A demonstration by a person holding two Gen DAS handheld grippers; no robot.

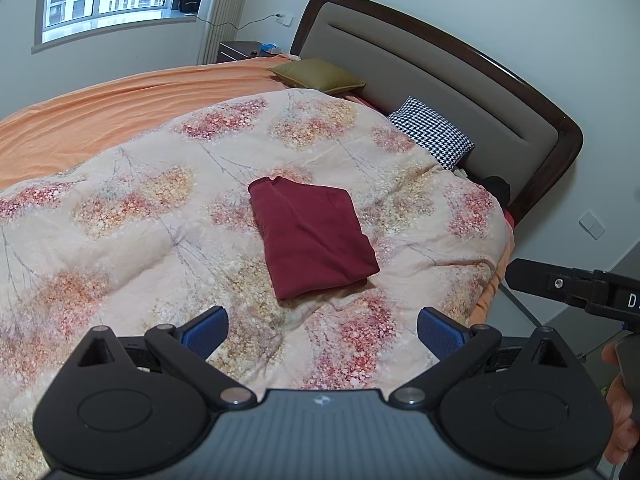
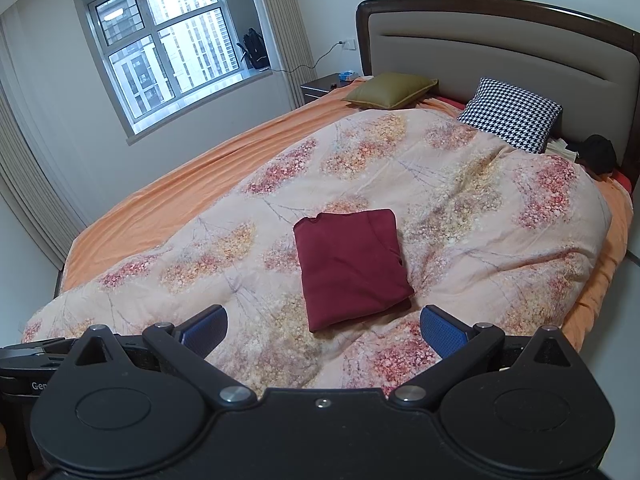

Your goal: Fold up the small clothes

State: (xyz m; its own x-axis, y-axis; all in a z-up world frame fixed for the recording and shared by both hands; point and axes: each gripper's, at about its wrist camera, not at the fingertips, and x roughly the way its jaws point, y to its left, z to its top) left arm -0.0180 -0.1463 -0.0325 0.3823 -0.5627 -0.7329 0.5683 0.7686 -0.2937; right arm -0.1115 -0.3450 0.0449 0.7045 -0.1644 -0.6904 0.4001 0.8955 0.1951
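Bed [image 2: 168, 200] with orange sheet, floral quilt [image 2: 460, 216] spread over it. Two pillows [image 2: 512, 114] by the headboard [image 2: 500, 44]. Dark red garment [image 2: 352, 268], folded to a neat rectangle, flat mid-quilt. Left gripper [image 1: 322, 334] and right gripper [image 2: 323, 334] above the near quilt edge, spread wide, holding nothing, clear of the garment.

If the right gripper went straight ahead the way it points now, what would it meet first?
Probably the folded dark red garment, lying straight ahead of the open right gripper on the floral duvet; depth is unclear, so the duvet could come first.
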